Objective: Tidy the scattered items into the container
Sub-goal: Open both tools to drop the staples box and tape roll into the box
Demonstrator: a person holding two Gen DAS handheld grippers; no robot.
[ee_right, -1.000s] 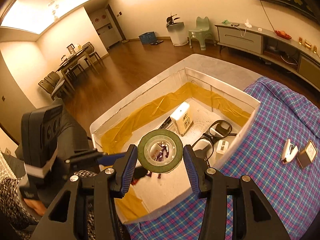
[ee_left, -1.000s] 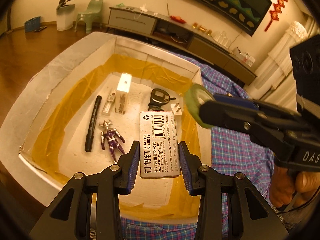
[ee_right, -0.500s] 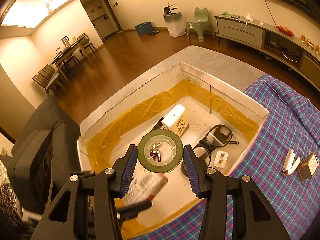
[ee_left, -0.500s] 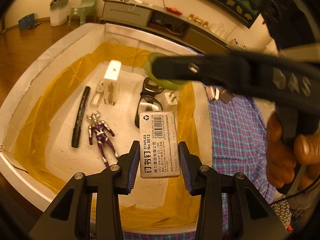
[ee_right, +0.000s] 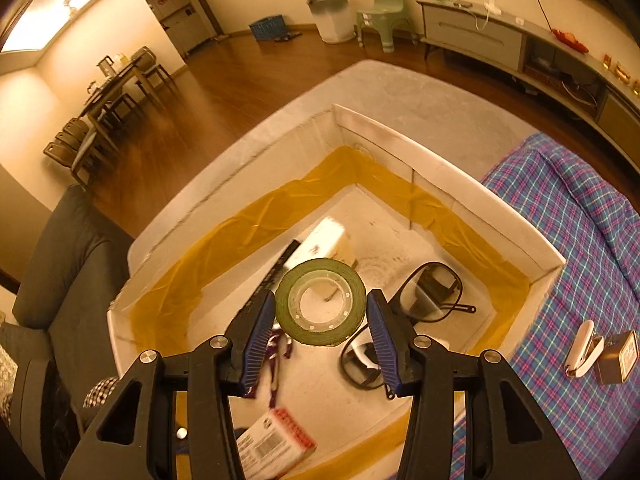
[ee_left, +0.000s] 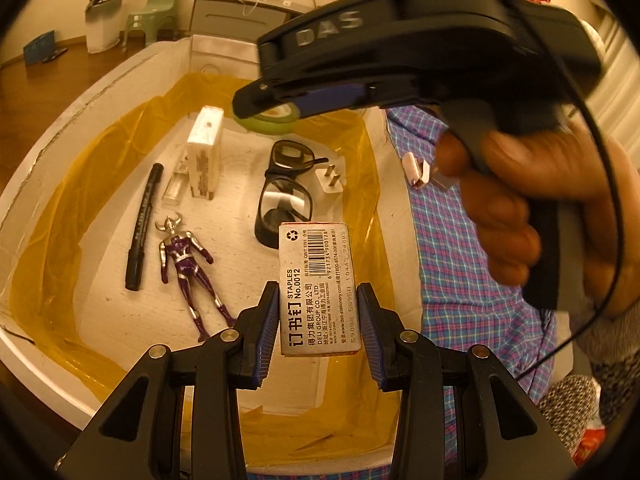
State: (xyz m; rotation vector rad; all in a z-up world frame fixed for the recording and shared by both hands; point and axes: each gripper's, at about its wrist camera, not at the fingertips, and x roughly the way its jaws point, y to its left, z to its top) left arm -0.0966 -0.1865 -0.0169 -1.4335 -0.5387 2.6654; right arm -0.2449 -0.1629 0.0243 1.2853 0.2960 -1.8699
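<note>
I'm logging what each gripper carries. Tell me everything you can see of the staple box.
The staple box is a small flat rectangular carton, apparently cardboard, with a grey printed face showing a barcode, a recycling mark and "STAPLES No.0012". An orange-red edge shows. It is closed, held upright by its long sides in the left gripper, above the white container, touching only the pads.

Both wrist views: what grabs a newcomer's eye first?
The staples box clamped between the left gripper's fingers, and the green tape roll in the right gripper, both held over the white container. Then the purple toy figure on its floor, beside the black marker.
</note>
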